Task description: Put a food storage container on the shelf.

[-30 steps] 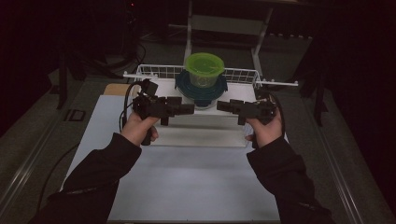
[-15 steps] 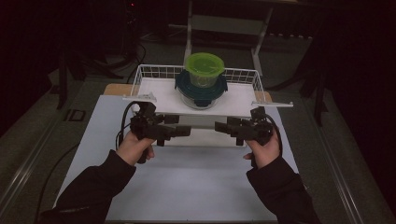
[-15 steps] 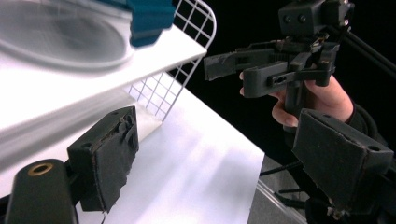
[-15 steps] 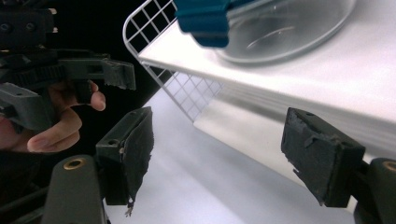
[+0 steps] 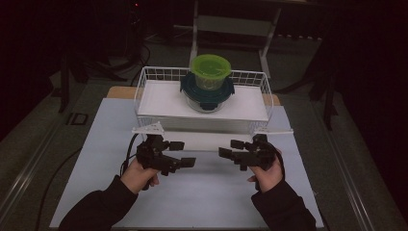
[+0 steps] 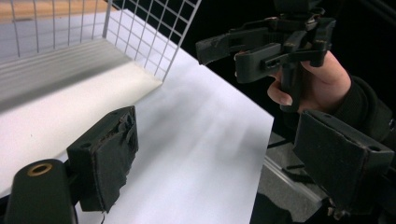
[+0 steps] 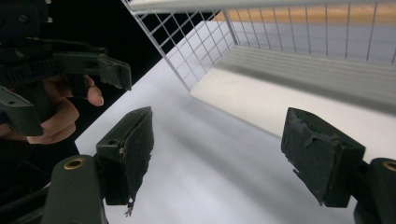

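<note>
Stacked containers (image 5: 208,86) in basket (image 5: 144,91), beyond both open jaws (well apart)

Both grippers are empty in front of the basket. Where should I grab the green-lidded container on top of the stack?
Probably from above, closing on opposite sides of the green-lidded container just under its lid. It sits upright on the teal-lidded bowl, clear of the wire basket, whose wall would hinder a low, level approach. The left gripper and right gripper are both open.

Two claws (image 5: 189,154) (image 5: 225,148), one wire basket (image 5: 144,85), two stacked lidded containers (image 5: 208,82)
</note>
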`<state>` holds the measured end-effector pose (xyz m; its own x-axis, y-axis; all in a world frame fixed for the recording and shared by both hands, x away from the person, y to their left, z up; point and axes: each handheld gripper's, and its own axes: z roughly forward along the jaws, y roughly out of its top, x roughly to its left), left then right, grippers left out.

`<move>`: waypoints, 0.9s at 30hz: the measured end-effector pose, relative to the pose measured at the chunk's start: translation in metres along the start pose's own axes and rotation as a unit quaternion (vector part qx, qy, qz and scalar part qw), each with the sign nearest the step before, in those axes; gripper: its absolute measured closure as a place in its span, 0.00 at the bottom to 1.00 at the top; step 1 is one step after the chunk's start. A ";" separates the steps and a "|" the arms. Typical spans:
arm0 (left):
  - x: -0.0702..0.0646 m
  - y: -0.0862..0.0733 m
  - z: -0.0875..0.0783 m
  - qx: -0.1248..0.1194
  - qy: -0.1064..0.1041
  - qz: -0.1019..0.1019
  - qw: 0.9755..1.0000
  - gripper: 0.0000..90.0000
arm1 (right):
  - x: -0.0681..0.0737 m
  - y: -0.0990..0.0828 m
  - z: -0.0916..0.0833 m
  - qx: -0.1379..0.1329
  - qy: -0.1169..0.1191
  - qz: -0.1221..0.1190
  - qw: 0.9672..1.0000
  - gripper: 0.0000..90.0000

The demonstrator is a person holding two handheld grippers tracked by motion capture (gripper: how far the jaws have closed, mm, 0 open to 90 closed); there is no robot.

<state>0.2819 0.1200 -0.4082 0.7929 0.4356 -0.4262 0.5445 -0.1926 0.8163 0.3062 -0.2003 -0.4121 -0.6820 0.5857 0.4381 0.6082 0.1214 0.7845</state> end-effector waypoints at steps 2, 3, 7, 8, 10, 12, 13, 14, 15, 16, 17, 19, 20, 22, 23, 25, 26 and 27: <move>0.000 -0.003 0.001 0.002 -0.001 0.001 1.000 0.15 | -0.002 -0.004 0.001 -0.001 0.001 0.002 1.000 0.28; -0.001 -0.005 0.002 0.004 -0.002 0.002 1.000 0.15 | -0.006 -0.012 0.002 0.000 0.001 0.008 1.000 0.28; -0.002 -0.016 0.008 0.015 -0.002 0.005 1.000 0.15 | -0.011 -0.022 0.003 0.006 -0.002 0.012 1.000 0.28; -0.001 -0.022 0.011 0.020 -0.003 0.006 1.000 0.15 | -0.014 -0.028 0.004 0.011 -0.004 0.014 1.000 0.28; 0.000 -0.028 0.014 0.026 -0.004 0.009 1.000 0.15 | -0.016 -0.035 0.004 0.014 -0.004 0.016 1.000 0.28; 0.001 -0.034 0.017 0.025 -0.011 0.016 1.000 0.15 | -0.018 -0.041 0.003 0.014 -0.008 0.013 1.000 0.28; 0.001 -0.034 0.017 0.025 -0.011 0.016 1.000 0.15 | -0.018 -0.041 0.003 0.014 -0.008 0.013 1.000 0.28; 0.004 -0.040 0.019 0.029 -0.010 0.020 0.999 0.15 | -0.020 -0.047 0.003 0.020 -0.011 0.011 1.000 0.28; 0.004 -0.040 0.019 0.029 -0.010 0.020 0.999 0.15 | -0.021 -0.050 0.003 0.021 -0.013 0.008 1.000 0.28; 0.005 -0.047 0.022 0.032 -0.009 0.023 0.999 0.15 | -0.021 -0.053 0.002 0.023 -0.014 0.010 1.000 0.28; 0.005 -0.047 0.022 0.032 -0.009 0.023 0.999 0.15 | -0.021 -0.053 0.002 0.023 -0.014 0.010 1.000 0.28; 0.006 -0.052 0.024 0.036 -0.009 0.024 0.999 0.15 | -0.024 -0.063 0.002 0.030 -0.017 0.013 0.999 0.28; 0.006 -0.057 0.025 0.043 -0.007 0.031 0.999 0.15 | -0.025 -0.066 0.002 0.032 -0.017 0.013 0.999 0.27; 0.005 -0.062 0.026 0.047 -0.005 0.031 0.998 0.15 | -0.027 -0.071 0.002 0.035 -0.020 0.016 0.999 0.27; 0.005 -0.062 0.026 0.047 -0.005 0.031 0.998 0.15 | -0.027 -0.071 0.002 0.035 -0.020 0.016 0.999 0.27; 0.005 -0.067 0.027 0.045 -0.006 0.030 0.998 0.15 | -0.029 -0.078 0.001 0.037 -0.022 0.020 0.999 0.27; 0.005 -0.069 0.027 0.046 -0.005 0.031 0.998 0.15 | -0.030 -0.080 0.002 0.037 -0.023 0.020 0.999 0.27; 0.005 -0.072 0.027 0.046 -0.005 0.031 0.998 0.15 | -0.030 -0.080 0.002 0.037 -0.023 0.020 0.999 0.27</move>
<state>0.2543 0.1121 -0.4795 0.8285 0.4121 -0.3792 0.5164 -0.3001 0.8021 0.2784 -0.2262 -0.4886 -0.6379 0.6268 0.4473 0.6648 0.1551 0.7307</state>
